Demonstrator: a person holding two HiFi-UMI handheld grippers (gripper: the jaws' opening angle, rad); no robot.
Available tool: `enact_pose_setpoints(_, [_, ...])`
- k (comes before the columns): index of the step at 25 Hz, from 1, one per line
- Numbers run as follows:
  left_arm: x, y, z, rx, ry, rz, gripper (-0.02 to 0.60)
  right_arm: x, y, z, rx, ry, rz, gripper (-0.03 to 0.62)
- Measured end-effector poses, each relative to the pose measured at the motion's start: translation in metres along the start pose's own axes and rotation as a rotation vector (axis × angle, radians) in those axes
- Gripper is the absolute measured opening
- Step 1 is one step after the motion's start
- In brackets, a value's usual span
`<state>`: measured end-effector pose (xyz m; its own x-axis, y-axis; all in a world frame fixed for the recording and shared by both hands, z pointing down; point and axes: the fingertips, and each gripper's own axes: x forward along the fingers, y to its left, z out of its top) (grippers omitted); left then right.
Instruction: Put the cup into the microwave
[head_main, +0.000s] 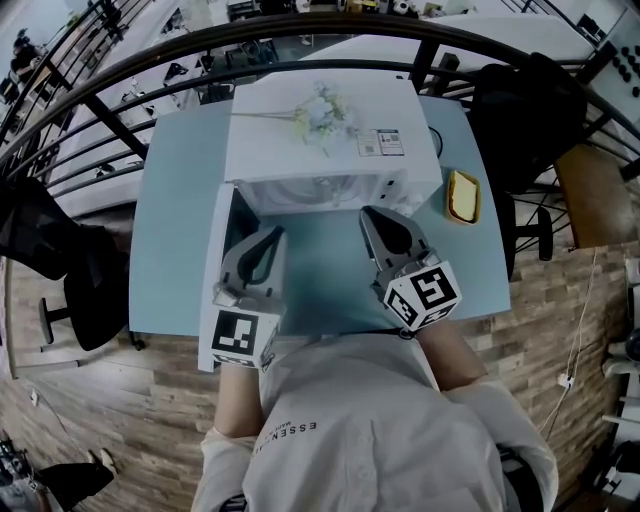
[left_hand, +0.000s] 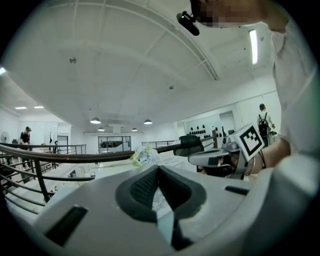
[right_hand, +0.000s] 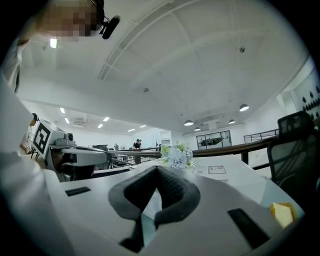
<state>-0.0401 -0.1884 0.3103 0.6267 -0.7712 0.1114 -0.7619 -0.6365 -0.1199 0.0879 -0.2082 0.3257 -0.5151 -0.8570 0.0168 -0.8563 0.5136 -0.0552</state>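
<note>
On a pale blue rectangular surface (head_main: 175, 200), seen from above, stands a white box-shaped microwave (head_main: 320, 140). Its white door (head_main: 215, 260) is swung open toward the left of the head view. A spray of pale artificial flowers (head_main: 318, 112) lies on top of it, beside a small printed sticker (head_main: 380, 142). A small yellow rectangular object (head_main: 462, 195) sits on the surface to the right of the microwave.

The left gripper (head_main: 275, 233) and the right gripper (head_main: 368, 213), both grey with black-and-white marker cubes, are held in front of the open cavity. Each has its fingers pressed together with nothing between them.

The cup is not plainly visible in any view. A pale rounded shape inside the cavity could be the cup or the turntable, and I cannot tell which. Its material is unseen. A cup would likely be light, rigid and smooth-walled, so prone to slipping. Taking it across the wall just below the rim, kept upright, seems the safest hold.

The sticker's print is too small to read. The person's pale shirt (head_main: 380, 430) carries a word that appears to read "ESSENCE".
</note>
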Motion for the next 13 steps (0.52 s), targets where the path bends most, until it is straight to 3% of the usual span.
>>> enact_pose_setpoints(13, [-0.001, 0.002, -0.016, 0.024, 0.016, -0.016, 0.002, 0.002, 0.001, -0.006, 0.001, 0.022, -0.025, 0.015])
